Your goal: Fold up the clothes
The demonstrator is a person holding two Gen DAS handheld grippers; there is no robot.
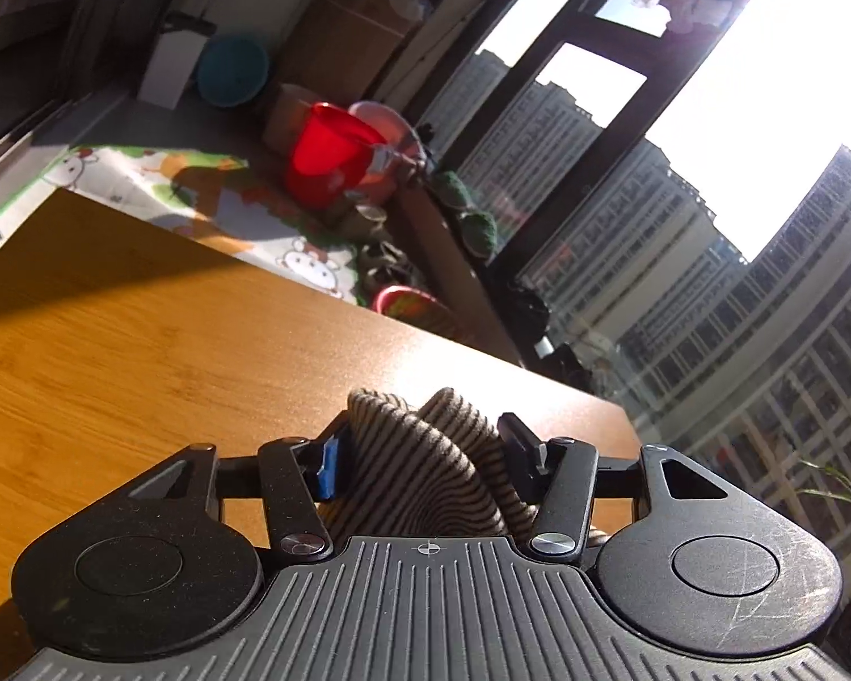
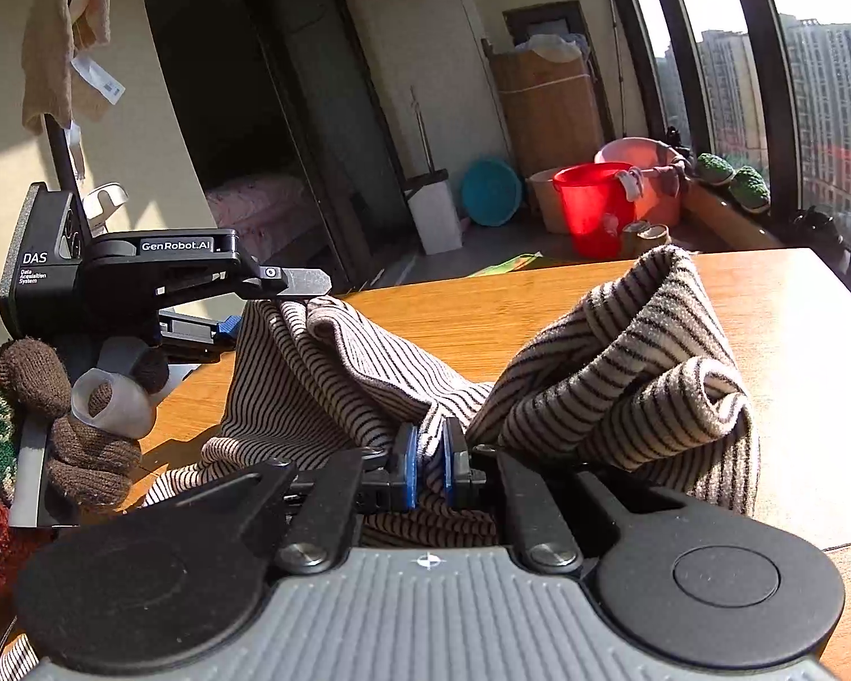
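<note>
A beige garment with thin black stripes (image 2: 323, 363) hangs bunched between both grippers above the wooden table (image 2: 794, 374). My right gripper (image 2: 430, 457) is shut on a fold of it, blue pads pressed on the cloth; a loose bunch (image 2: 641, 363) lies to its right. My left gripper (image 2: 281, 298) shows in the right wrist view at the left, held by a brown-gloved hand (image 2: 85, 442), shut on the garment's upper edge. In the left wrist view the left gripper (image 1: 420, 448) holds a wad of the striped garment (image 1: 425, 454) between its fingers, above the table (image 1: 142, 374).
A red bucket (image 2: 590, 210), a pink basin (image 2: 647, 159) and a teal bowl (image 2: 491, 190) stand on the floor beyond the table. A large window (image 2: 822, 85) runs along the right. A patterned floor mat (image 1: 198, 198) lies past the table's far edge.
</note>
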